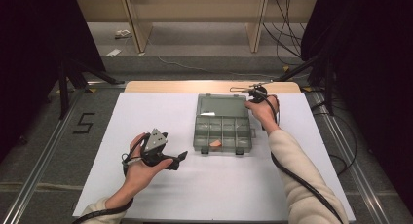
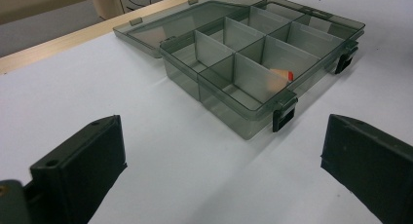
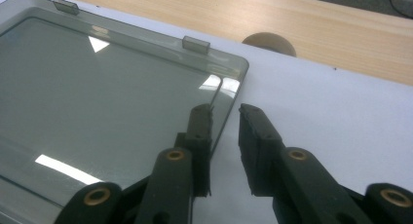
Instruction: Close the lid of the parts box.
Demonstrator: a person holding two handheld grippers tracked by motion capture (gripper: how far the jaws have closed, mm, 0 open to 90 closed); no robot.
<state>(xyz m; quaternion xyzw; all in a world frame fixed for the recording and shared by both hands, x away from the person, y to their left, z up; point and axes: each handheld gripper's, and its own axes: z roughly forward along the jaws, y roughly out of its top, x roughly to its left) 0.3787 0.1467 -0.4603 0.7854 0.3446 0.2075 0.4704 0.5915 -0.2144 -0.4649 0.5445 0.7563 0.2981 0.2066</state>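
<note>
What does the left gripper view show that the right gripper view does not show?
Left gripper view alone: the box's compartments, an orange piece in a near-row compartment next to a front corner, two black latches on the front wall, and the left claw open above bare white table.

Right gripper view alone: the right claw at the lid's side edge, one jaw over the lid, the other over the table, with a gap between them; also a round wooden knob at the table's far edge.

Both: the grey transparent lid, lying open and flat.
</note>
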